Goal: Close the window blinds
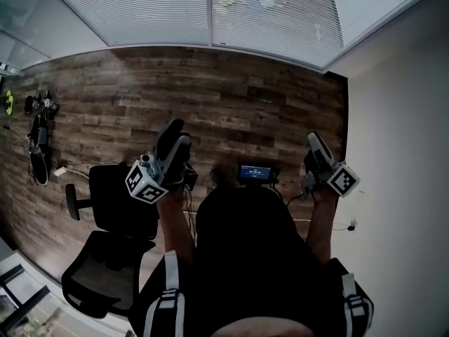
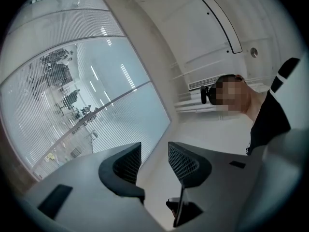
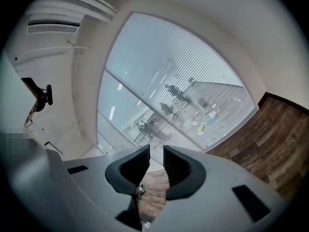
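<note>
A dark wood-plank floor (image 1: 231, 111) runs up to a plain white wall (image 1: 400, 118) on the right. At lower left stands a black mesh office chair (image 1: 105, 272). Farther left on the planks lies a cluster of black gear (image 1: 38, 128), too small to identify, with a yellow-green item (image 1: 9, 102) near it and a small white adapter (image 1: 60, 170) trailing a thin cable. A small black device with a lit blue screen (image 1: 256, 173) shows near the centre. Overhead, the white ceiling carries a slotted air vent (image 2: 195, 85).
</note>
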Demonstrator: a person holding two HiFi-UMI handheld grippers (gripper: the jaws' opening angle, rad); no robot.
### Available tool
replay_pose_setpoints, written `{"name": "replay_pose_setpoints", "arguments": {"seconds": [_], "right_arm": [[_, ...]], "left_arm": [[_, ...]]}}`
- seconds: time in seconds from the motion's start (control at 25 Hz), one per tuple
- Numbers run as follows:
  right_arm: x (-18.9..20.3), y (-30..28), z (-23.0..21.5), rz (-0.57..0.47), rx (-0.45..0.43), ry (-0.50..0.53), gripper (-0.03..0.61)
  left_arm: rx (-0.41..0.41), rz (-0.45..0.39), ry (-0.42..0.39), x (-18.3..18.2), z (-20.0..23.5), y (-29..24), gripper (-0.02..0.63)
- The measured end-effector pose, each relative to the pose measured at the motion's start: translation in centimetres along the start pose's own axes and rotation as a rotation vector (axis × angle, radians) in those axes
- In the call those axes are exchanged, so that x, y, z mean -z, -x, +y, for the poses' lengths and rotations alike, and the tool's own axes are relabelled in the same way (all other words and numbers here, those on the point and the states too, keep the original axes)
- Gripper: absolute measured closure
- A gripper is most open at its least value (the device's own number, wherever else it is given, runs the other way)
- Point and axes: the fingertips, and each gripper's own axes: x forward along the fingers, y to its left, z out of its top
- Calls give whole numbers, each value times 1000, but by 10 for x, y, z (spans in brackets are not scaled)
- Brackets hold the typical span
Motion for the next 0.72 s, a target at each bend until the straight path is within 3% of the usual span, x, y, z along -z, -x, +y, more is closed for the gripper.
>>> {"name": "replay_pose_setpoints", "arguments": {"seconds": [0.36,0.72], "right_arm": [[7,-18,-5,-19,20,-29,488],[-15,-81,-54,2,-27,-93,488]], "left_arm": [[-17,-2,11,-10,26,0,426],[-63,23,-46,-7,64,-41,426]]}}
